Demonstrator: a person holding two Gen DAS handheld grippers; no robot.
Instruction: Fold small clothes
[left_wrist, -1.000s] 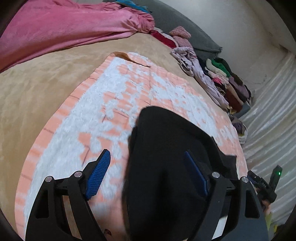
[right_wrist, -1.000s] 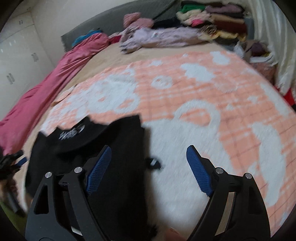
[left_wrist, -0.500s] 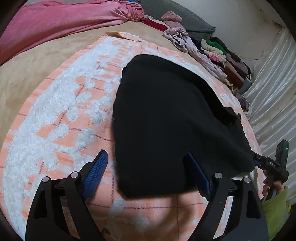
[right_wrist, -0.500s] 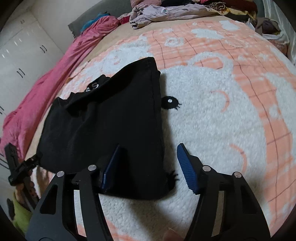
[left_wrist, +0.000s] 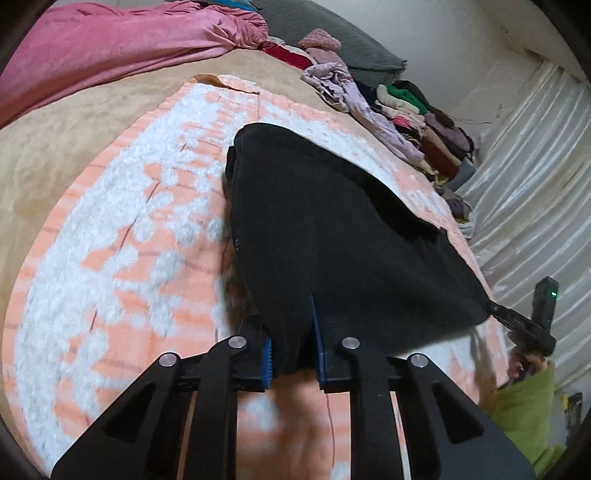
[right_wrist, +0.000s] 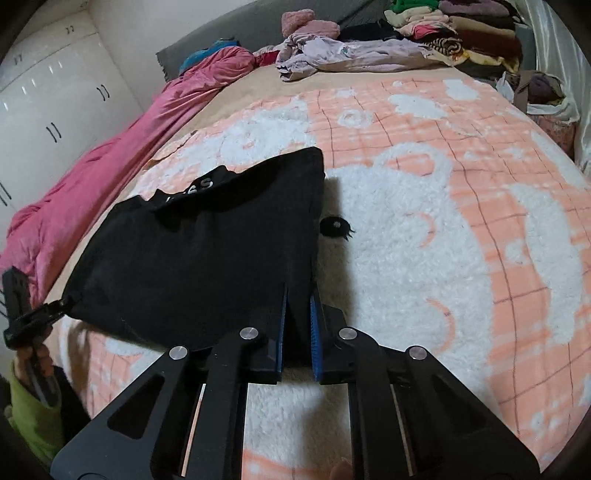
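A black garment (left_wrist: 332, 229) with white lettering at its waistband (right_wrist: 199, 186) lies on a peach and white fleece blanket (left_wrist: 129, 221). My left gripper (left_wrist: 291, 306) has its jaws closing on the garment's near left corner, with black cloth pinched between the blue pads. My right gripper (right_wrist: 298, 295) has its jaws closing on the near right corner, cloth between its pads too. Each gripper shows in the other's view, at the opposite corner of the near edge: the right gripper (left_wrist: 517, 325) and the left gripper (right_wrist: 33, 317).
A pink duvet (left_wrist: 110, 44) runs along the far left of the bed. Loose and stacked clothes (right_wrist: 424, 40) pile up at the far right by a pale curtain (left_wrist: 535, 184). White wardrobe doors (right_wrist: 48, 103) stand to the left. A green sleeve (left_wrist: 524, 406) shows behind the right gripper.
Both grippers stood open over the garment and moved to its near edge; both have now closed on its two near corners, and the near edge is pulled taut between them.
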